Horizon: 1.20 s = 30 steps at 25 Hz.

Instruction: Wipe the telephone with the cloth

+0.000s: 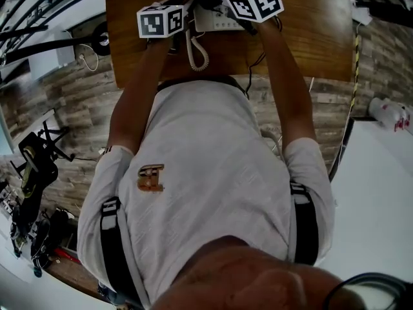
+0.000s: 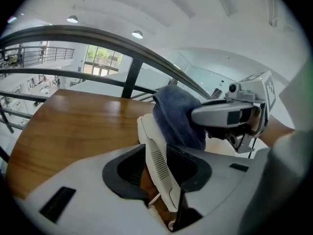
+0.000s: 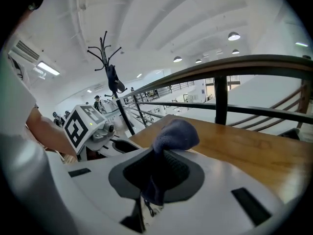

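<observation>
The white telephone handset [image 2: 159,165] stands upright between the jaws of my left gripper [image 2: 157,177], off the wooden table [image 2: 73,126]. Its coiled cord [image 1: 197,51] hangs down to the table edge. My right gripper [image 3: 156,180] is shut on a dark blue cloth [image 3: 175,133]. In the left gripper view the cloth [image 2: 178,119] presses on the handset's upper end, with the right gripper [image 2: 234,114] just behind it. In the head view both marker cubes, left [image 1: 161,19] and right [image 1: 255,0], sit close together over the phone base [image 1: 216,19].
A dark metal railing [image 2: 132,75] runs behind the far table edge. A white table [image 1: 381,192] with a plastic bottle [image 1: 387,113] stands at the right. Black equipment [image 1: 35,160] stands on the wood-pattern floor at the left. A yellow cable [image 1: 353,76] hangs by the table's right side.
</observation>
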Motion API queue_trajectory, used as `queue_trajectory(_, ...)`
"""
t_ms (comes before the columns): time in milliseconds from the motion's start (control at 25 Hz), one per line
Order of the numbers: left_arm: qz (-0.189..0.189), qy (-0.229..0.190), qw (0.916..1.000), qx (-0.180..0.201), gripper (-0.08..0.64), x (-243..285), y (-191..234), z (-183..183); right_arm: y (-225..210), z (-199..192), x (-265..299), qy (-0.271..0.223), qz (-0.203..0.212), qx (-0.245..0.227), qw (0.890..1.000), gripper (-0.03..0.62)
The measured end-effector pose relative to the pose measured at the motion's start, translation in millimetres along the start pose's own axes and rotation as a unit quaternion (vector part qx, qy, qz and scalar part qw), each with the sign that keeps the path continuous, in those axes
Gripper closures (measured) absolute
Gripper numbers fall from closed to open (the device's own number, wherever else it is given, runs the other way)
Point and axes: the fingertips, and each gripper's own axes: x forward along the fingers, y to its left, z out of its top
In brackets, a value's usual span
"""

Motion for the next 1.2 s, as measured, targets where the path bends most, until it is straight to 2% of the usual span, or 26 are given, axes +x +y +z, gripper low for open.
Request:
queue_trajectory(240, -0.013, -0.002, 0.9998, -0.012, 0.433, 0.7, -0.2, -0.9, -17.3, -17.8, 14.2, 0.037, -0.025, 0.028, 0.999, 0.532)
queue_trajectory(480, -0.005, -0.013, 0.9999, 0.0, 0.433, -1.5, 3.4, 2.0, -43.7, -24.9, 11.7, 0.058, -0.096, 0.035, 0.993, 0.532)
queue_trajectory(720, -0.009, -0.015, 0.9998, 0.002, 0.433, -1.0, 3.8, 2.0, -78.7, -44.6, -12.0, 0.076, -0.176, 0.044, 0.98, 0.532)
queue_trajectory(1040, -0.015, -0.019, 0.9997, 0.002, 0.433, -0.6, 6.3, 0.1, -100.8, -67.2, -57.2, 0.071, -0.242, 0.065, 0.965, 0.532)
queue_trajectory(1200, -0.02, -0.017, 0.9996, 0.002, 0.433, 0.1, 4.6, -2.0, -85.5, -59.5, -73.9, 0.047, -0.244, 0.059, 0.967, 0.532)
